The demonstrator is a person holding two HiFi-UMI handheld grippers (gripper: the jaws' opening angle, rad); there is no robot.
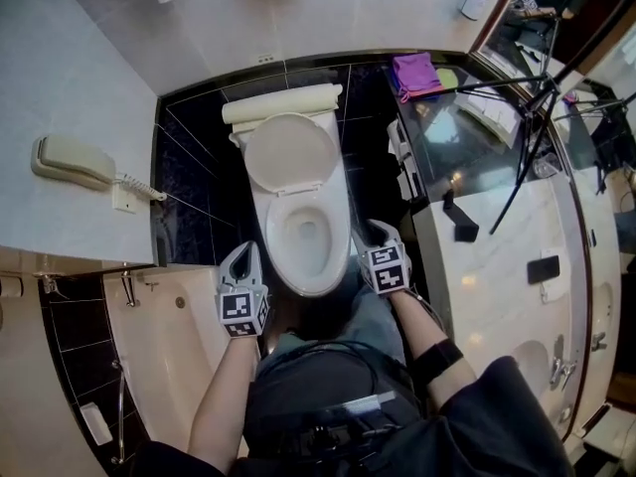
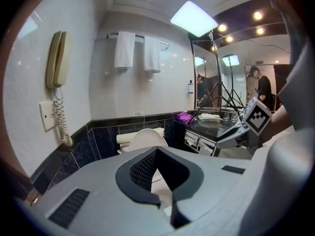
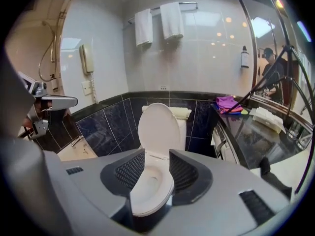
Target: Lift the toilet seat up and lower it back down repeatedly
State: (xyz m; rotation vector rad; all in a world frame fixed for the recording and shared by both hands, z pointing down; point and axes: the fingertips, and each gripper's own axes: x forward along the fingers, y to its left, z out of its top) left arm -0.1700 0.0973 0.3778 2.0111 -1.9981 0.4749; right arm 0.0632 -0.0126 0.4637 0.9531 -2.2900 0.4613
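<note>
dark-tiled bathroom, toilet at the back wall. lid point(image 1: 290, 154) stands against the tank; seat point(image 1: 310, 284) lies flat on the bowl point(image 1: 296, 212), so a lift looks next; how many cycles are done is not shown. right gripper point(image 1: 381, 232) is beside the bowl's front, fingers apart, empty. left gripper point(image 1: 242, 251) is opposite, fingers closed on nothing. bowl holds only a little water.

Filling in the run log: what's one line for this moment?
left gripper shut, left of bowl | right gripper open, empty, right of bowl | toilet lid raised
</note>
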